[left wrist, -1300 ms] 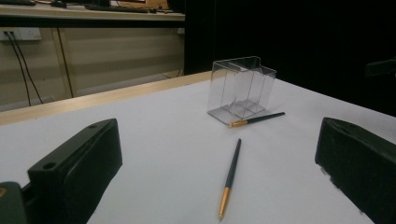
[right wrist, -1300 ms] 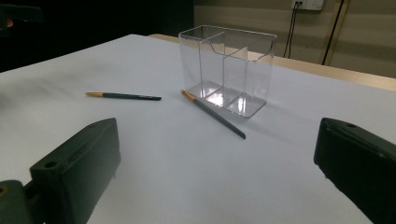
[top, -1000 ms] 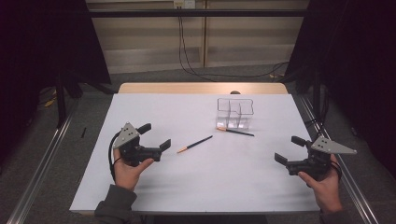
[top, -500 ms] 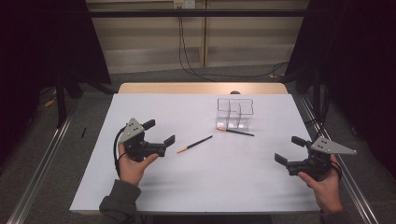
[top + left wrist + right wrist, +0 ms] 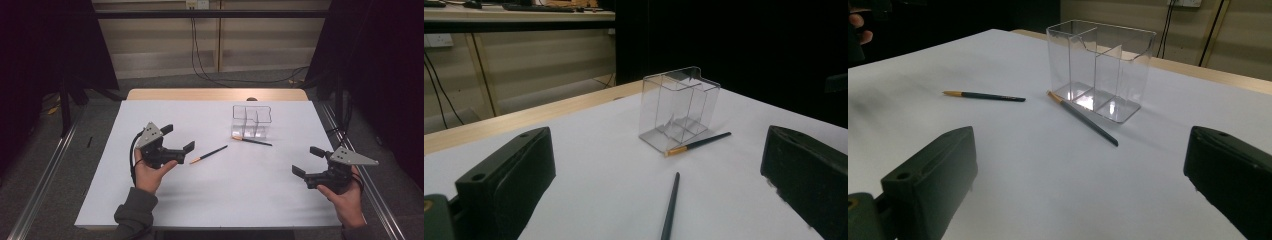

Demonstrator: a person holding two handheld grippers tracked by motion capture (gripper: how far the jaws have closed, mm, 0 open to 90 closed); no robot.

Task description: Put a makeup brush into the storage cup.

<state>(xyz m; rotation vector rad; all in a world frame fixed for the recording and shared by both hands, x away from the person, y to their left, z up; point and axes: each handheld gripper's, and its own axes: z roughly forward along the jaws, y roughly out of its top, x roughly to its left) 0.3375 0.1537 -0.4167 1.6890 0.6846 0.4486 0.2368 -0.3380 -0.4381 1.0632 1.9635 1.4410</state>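
Note:
Two dark pencils with orange tips lie on the white table (image 5: 235, 195). One pencil (image 5: 209, 154) lies mid-table, just right of my left gripper (image 5: 178, 138), which is open and empty with its jaws pointing at it. The other pencil (image 5: 252, 141) rests against the front of a clear divided holder (image 5: 251, 120), which stands empty. In the left gripper view the near pencil (image 5: 670, 205) lies between the jaws, ahead of them. My right gripper (image 5: 307, 160) is open and empty near the right edge, well clear of both pencils (image 5: 1082, 117).
The table's wooden back edge (image 5: 215, 94) shows beyond the white sheet. Metal rails (image 5: 45, 175) run along the floor on both sides, and cables (image 5: 200, 55) hang down the back wall. Bare white surface lies between the two grippers.
My left gripper has moved right and a little forward, closing in on the mid-table pencil. The right gripper and both pencils have stayed put.

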